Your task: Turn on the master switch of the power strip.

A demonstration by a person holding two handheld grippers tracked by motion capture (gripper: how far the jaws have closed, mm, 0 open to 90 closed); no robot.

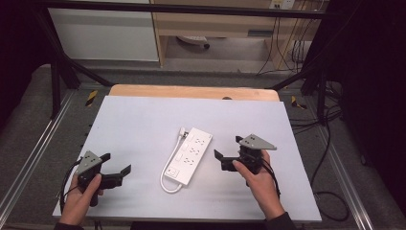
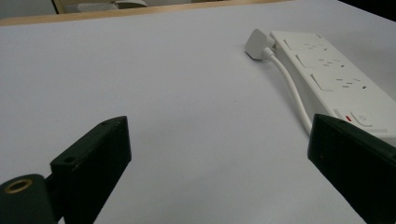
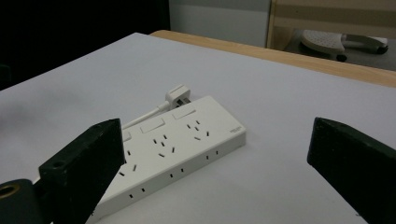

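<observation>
A white power strip (image 1: 191, 154) lies flat and diagonal at the middle of the white table (image 1: 139, 120). Its cord (image 1: 168, 184) loops off the near end and runs along its left side to the plug (image 1: 182, 131), which rests by the far end. My left gripper (image 1: 116, 164) hovers low at the near left, open and empty, well left of the strip. From its own view, the left gripper (image 2: 219, 158) has the strip (image 2: 336, 79) ahead on the right. My right gripper (image 1: 229, 147) is open just right of the strip, holding nothing. The right gripper (image 3: 219, 163) faces the strip (image 3: 173, 149).
A wooden edge (image 1: 191, 91) borders the table's far side. Black frame posts (image 1: 57, 72) stand at the far corners. Cables (image 1: 330, 191) trail on the floor to the right. Bare white surface spreads left of and beyond the strip.
</observation>
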